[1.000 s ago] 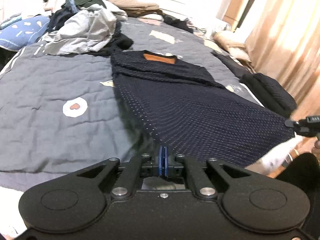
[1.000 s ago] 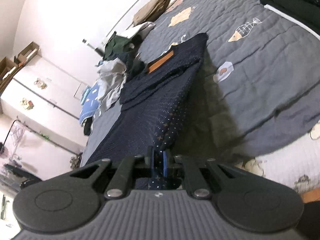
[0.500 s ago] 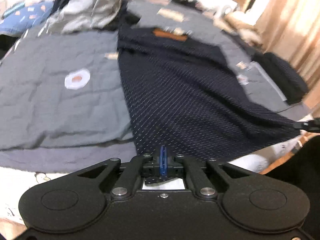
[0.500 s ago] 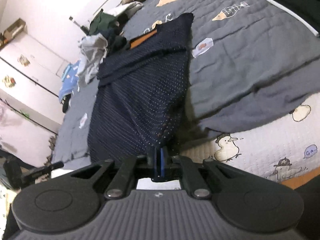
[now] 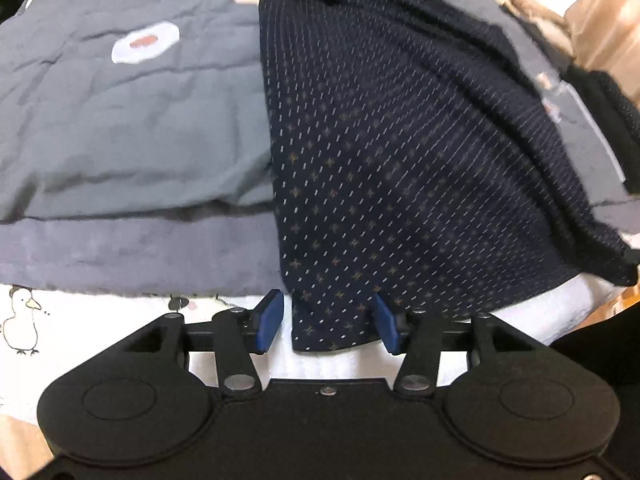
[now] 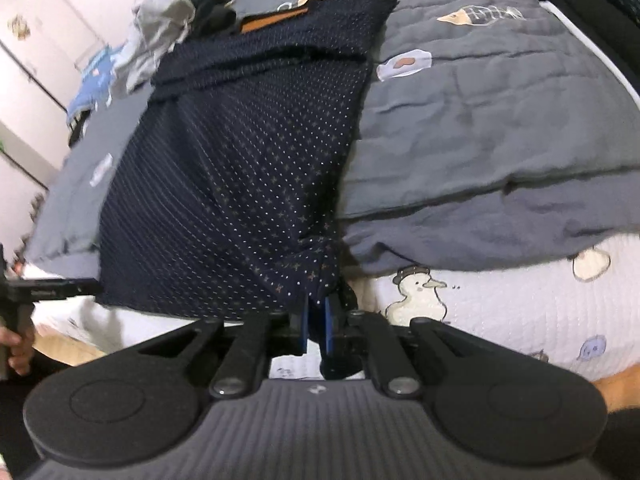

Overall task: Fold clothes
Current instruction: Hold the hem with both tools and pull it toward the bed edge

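- Lying spread along a bed, one navy garment (image 5: pixel 400 152) patterned with small pale dashes and tan crosses reaches from its far end, where an orange-brown label (image 6: pixel 274 21) shows, to the near edge of the grey quilt (image 5: pixel 120 128); any writing on the label is too small to read.
- The left tongs (image 5: pixel 328 322) stand spread, having just been opening; the garment's near corner hangs between the two blue pads (image 5: pixel 270 320) with a gap on the left side, and no pinch is visible.
- The right tongs (image 6: pixel 316 328) are pressed together on the garment's other near corner, dark cloth bunched between their blue pads (image 6: pixel 330 322).
- In the right wrist view the left tool's black handle (image 6: pixel 44 290) shows at the picture's left edge, gripped by a hand (image 6: pixel 18 342); it bears small print, not legible.
- The quilt carries fried-egg patches, one (image 5: pixel 144 42) beside the garment in the left view, and a fish patch (image 6: pixel 486 14) further up.
- A white sheet (image 6: pixel 500 320) under the quilt shows a cartoon duck (image 6: pixel 418 294).
- A heap of loose clothes (image 6: pixel 172 28) lies near the garment's far end.
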### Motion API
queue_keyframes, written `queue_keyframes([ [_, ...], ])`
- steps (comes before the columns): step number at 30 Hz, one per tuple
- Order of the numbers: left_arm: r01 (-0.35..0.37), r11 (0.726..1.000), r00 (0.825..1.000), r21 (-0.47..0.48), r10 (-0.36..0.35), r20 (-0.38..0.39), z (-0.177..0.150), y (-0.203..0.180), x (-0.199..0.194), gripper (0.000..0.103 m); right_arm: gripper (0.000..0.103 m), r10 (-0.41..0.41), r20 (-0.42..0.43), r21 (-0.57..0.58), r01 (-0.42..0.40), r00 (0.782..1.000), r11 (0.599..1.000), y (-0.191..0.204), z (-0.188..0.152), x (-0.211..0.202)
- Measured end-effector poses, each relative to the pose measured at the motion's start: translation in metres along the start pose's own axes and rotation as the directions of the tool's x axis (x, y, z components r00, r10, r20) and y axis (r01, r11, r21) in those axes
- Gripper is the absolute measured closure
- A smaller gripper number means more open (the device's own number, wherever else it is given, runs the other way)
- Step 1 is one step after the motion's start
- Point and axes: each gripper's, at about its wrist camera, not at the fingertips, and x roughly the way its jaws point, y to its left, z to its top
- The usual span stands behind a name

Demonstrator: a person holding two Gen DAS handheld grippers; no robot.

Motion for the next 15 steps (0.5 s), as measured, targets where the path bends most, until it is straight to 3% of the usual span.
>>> queue_keyframes([
  [1, -0.008, 1.0, 1.0, 0.007, 0.008, -0.002, 0.0, -0.001, 0.002, 0.053, 0.095, -0.011, -0.004, -0.014, 0.01, 1.0, 1.0, 0.001, 0.001, 0.003],
  [6, -0.026, 1.0, 1.0, 0.009, 0.026, -0.003, 0.0, 0.002, 0.008, 0.028, 0.095, -0.047, -0.02, -0.04, 0.046, 0.999, 0.998, 0.003, 0.002, 0.014],
  [13, -0.069, 0.997, 0.997, 0.041, 0.069, -0.013, 0.001, -0.002, 0.012, 0.027, 0.094, -0.057, -0.045, -0.04, 0.055, 0.997, 0.998, 0.003, 0.001, 0.022],
  [15, -0.063, 0.998, 0.997, 0.028, 0.064, -0.032, 0.001, -0.001, 0.014, 0.038, 0.093, -0.056, -0.047, -0.039, 0.054, 0.997, 0.998, 0.002, 0.001, 0.022],
])
